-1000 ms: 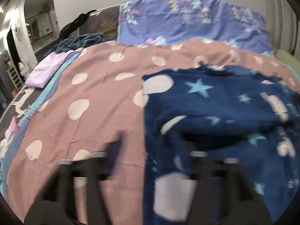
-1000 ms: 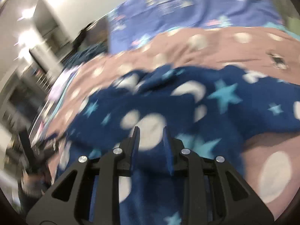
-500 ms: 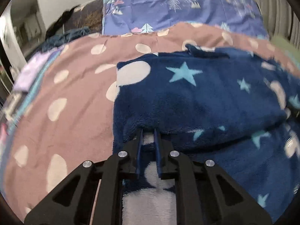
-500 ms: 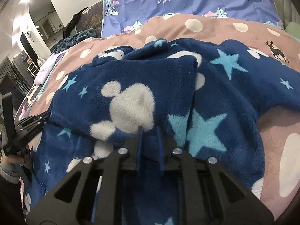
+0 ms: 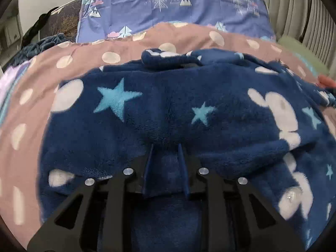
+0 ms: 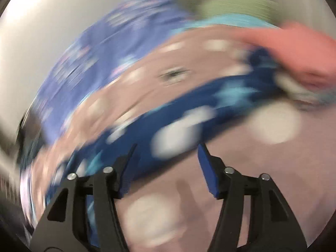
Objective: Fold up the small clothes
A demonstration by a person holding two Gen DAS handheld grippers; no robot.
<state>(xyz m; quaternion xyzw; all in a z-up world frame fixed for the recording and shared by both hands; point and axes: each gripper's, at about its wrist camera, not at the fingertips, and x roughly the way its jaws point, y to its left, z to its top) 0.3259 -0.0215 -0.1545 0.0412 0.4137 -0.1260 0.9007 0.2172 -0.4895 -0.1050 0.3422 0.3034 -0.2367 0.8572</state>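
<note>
Bed fills both views: pink-brown spotted bedspread (image 5: 130,48) across the whole surface, purple tree-print bedding (image 5: 172,10) at the far end by the wall. Navy fleece garment (image 5: 168,96) with pale stars and white blobs lies spread on the bedspread, centre of the left wrist view, upper layer folded toward the camera with its fold edge at the fingertips; a small bunched part sits at its far edge. Right wrist view heavily motion-blurred: same garment (image 6: 189,109) reads as a dark blue band running diagonally across the bedspread (image 6: 262,168), a coral-red item (image 6: 302,48) at its upper-right end, a pale green item (image 6: 237,6) beyond, details not legible. Left gripper (image 5: 166,147): jaws narrow, having just opened slightly; the fleece fold edge sits at the tips and blue fabric fills the gap behind them, so it is clenched on the garment as far as visible. Right gripper (image 6: 167,147): jaws wide, having just opened, released; garment edge passes in front of the tips, pads not pressing it, bare bedspread between the fingers
</note>
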